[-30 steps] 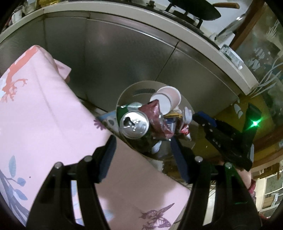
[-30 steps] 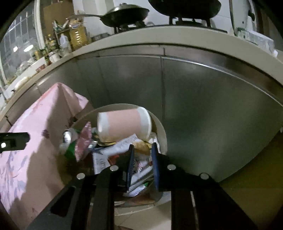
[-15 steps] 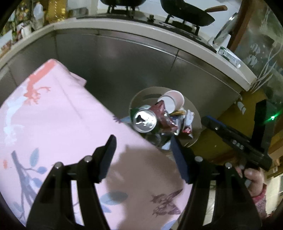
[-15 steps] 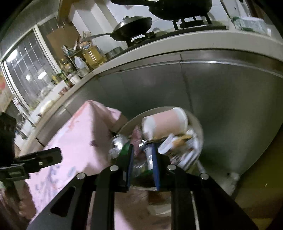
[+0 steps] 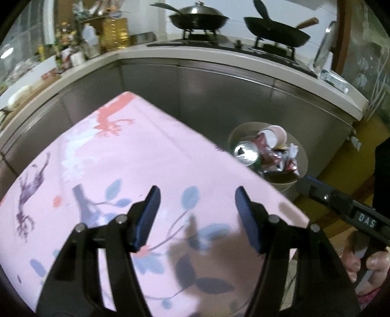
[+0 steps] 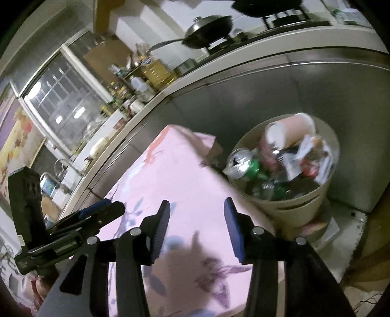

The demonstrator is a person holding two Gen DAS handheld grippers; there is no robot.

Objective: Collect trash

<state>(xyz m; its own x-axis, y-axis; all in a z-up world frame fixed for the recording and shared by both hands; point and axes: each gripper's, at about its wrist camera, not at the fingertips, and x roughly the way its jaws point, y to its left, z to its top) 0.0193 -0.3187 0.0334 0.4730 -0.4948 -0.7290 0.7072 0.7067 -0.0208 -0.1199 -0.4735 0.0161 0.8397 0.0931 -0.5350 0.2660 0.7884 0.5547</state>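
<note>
A beige trash bin [image 5: 302,156] [image 6: 295,212] stands on the floor against the steel cabinet, beside the table's corner. It is heaped with a silver-topped green can [image 5: 246,152] [image 6: 240,162], a pink paper cup [image 5: 274,136] [image 6: 292,129], wrappers and crumpled paper. My left gripper [image 5: 197,214] hangs open over the pink floral tablecloth [image 5: 117,161], with nothing between its fingers. My right gripper [image 6: 196,231] is also over the cloth, its jaws opening and empty. Each gripper appears in the other's view: the right gripper's body [image 5: 341,212], held by a hand, and the left gripper's body [image 6: 61,234].
The tablecloth-covered table [image 6: 170,185] fills the foreground. Behind runs a steel-fronted counter [image 5: 219,80] with a stove, a lidded wok [image 5: 197,18] and a frying pan [image 5: 275,31]. Bottles and jars [image 5: 92,41] crowd the counter's left end. Yellowish floor [image 5: 341,168] lies right of the bin.
Both grippers have pulled back and up from the bin, which now looks smaller, to above the table. The right gripper's jaws have spread from nearly shut to open. The left jaws kept their width.
</note>
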